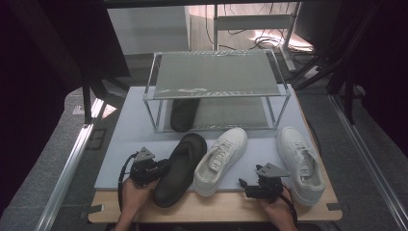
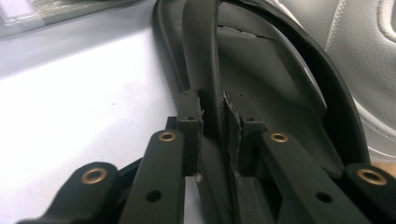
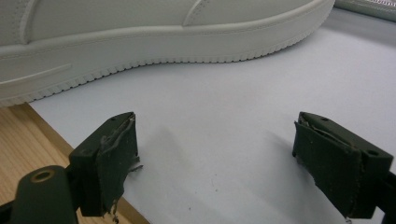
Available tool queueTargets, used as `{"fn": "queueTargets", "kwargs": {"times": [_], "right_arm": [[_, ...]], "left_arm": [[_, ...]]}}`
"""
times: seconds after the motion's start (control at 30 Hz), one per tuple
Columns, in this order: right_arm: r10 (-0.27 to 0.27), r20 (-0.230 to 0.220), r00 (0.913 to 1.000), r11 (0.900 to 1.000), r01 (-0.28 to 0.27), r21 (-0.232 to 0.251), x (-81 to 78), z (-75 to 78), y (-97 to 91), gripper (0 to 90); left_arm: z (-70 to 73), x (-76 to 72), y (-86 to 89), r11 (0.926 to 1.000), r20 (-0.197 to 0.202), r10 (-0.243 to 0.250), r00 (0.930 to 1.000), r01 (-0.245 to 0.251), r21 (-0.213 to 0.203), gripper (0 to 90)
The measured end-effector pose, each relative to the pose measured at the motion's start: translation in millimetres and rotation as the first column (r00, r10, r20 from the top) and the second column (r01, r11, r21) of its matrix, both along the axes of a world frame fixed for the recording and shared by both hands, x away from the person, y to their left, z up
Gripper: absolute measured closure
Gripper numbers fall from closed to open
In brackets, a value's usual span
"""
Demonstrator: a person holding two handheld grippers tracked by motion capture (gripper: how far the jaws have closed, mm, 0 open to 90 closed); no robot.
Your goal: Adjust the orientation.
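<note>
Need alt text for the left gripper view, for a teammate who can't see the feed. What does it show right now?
The left gripper is clamped on the raised rim of a black slipper, its two black jaws pressing the thin edge from both sides. The slipper lies on a pale grey mat, with a white sneaker close beside it at the right edge.

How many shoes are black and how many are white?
Black shoes: 2, the black slipper in the left gripper, and the black slipper under the rack.
White sneakers: 2, the middle sneaker and the right-hand sneaker.
Total: 4 shoes.
</note>
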State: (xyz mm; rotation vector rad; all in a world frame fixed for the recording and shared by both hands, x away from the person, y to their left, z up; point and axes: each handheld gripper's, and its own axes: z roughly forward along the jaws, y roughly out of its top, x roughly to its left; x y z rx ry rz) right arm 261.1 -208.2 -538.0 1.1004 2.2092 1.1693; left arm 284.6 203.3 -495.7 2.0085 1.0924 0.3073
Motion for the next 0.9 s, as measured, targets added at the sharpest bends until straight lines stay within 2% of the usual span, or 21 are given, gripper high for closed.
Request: {"fn": "queueTargets", "kwargs": {"times": [0.1,0.3,0.63,0.9], "right_arm": [[0.0,0.0,1.0,1.0,0.0,0.0,0.0,0.0,0.0,14.2],[0.0,0.0,1.0,1.0,0.0,0.0,0.0,0.0,0.0,14.2],[0.0,0.0,1.0,1.0,0.0,0.0,0.0,0.0,0.0,14.2],[-0.001,0.0,1.0,1.0,0.001,-0.002,0.0,0.1,0.0,14.2]], "left_arm": [[1.3,-0.7,-1.8,0.9998,0.004,0.017,0.9998,-0.017,0.014,79.7],[2.5,-0.8,-1.1,0.9996,0.013,0.023,0.9997,-0.023,0.016,80.7],[9.5,-0.6,7.3,0.9987,0.029,0.046,0.9985,-0.046,0.02,82.0],[22.1,1.2,15.1,0.998,0.05,0.062,0.9968,-0.062,-0.012,82.0]]}}
